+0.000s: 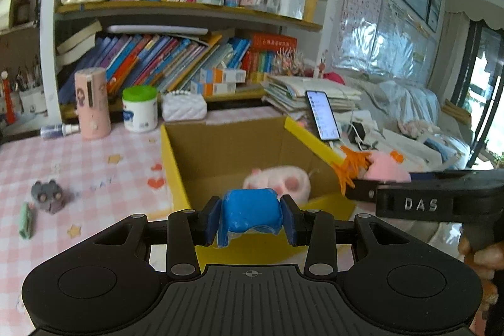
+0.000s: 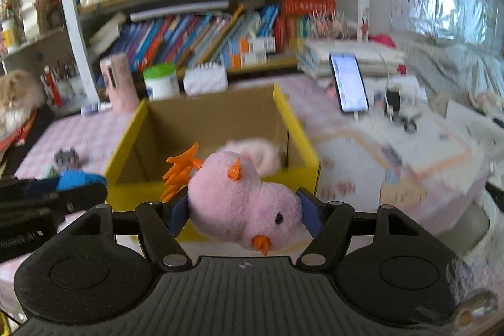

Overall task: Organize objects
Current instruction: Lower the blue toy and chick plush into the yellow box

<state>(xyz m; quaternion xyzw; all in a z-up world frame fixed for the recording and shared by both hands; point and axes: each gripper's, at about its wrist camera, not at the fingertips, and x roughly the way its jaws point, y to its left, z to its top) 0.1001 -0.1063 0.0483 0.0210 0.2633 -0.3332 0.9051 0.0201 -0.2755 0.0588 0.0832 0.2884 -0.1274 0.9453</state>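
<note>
Plush pig (image 1: 278, 183) in the box (image 1: 176, 166), jar (image 1: 140, 109) behind it, phone (image 1: 323, 115) to its right.

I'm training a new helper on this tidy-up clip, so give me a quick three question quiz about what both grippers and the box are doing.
1. True or false: the left gripper is shut on a blue object.
2. The right gripper holds: A) a phone, B) a pink plush chick, C) a white jar.
3. What already lies inside the yellow cardboard box?

Key: 1 true; 2 B; 3 a pink-and-white plush toy.
</note>
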